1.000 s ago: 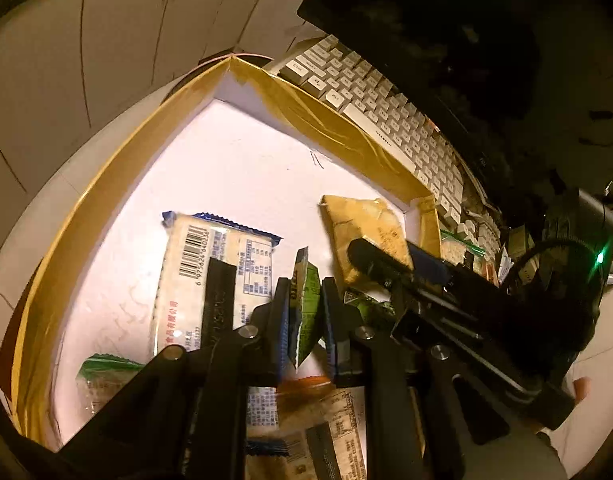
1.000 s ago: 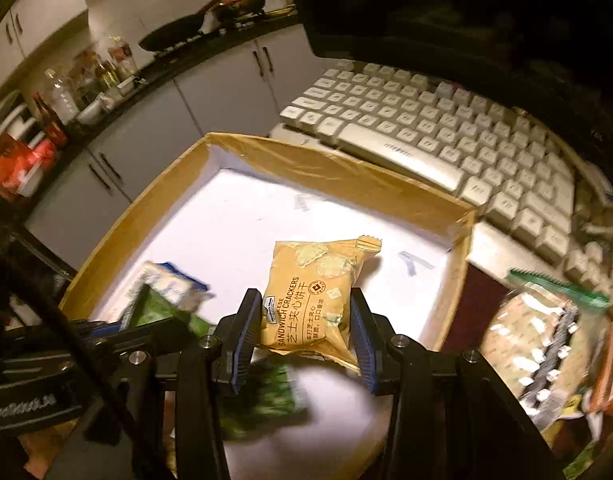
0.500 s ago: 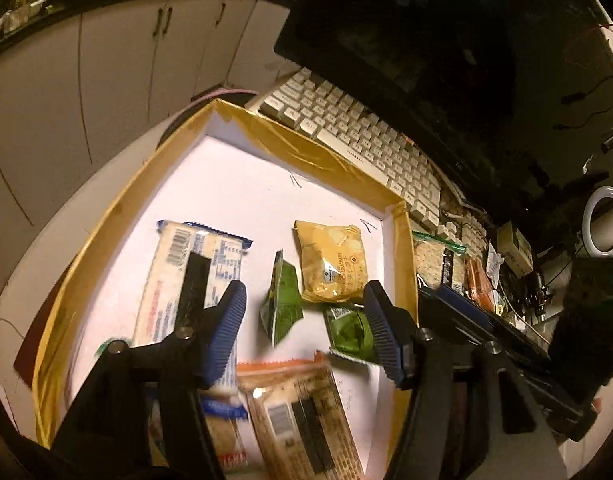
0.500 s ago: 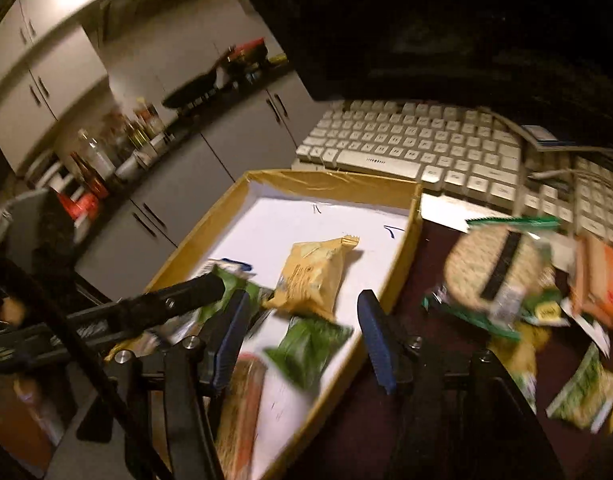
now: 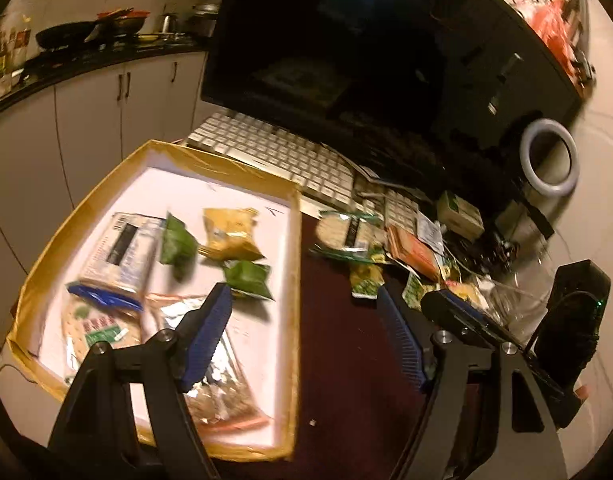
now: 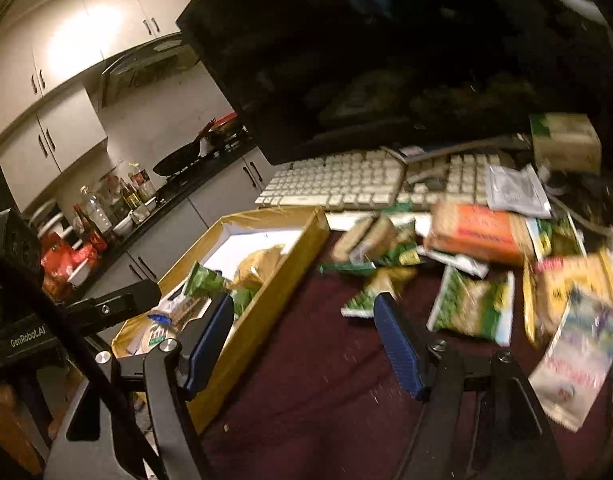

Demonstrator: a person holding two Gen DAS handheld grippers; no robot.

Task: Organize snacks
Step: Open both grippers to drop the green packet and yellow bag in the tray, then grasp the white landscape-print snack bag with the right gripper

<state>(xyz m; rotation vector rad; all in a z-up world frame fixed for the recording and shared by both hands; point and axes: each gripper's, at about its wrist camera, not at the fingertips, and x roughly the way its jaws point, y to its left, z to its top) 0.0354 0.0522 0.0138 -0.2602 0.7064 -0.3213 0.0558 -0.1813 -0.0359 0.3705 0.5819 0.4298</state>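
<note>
The left gripper [image 5: 306, 332] stands spread with nothing between its blue pads; its jaws have just been opening. The right gripper [image 6: 306, 340] is likewise spread and empty, jaws just opened. Left of both, the yellow-rimmed box [image 5: 294, 240] holds a yellow cracker packet [image 5: 230, 234] and green packets [image 5: 248, 278]. Loose snacks [image 6: 474, 308] lie on the dark red mat [image 6: 314, 392], near the keyboard [image 6: 338, 184].

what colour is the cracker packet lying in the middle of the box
Yellow, with printed crackers on it: the cracker packet shows best in the left wrist view.
</note>
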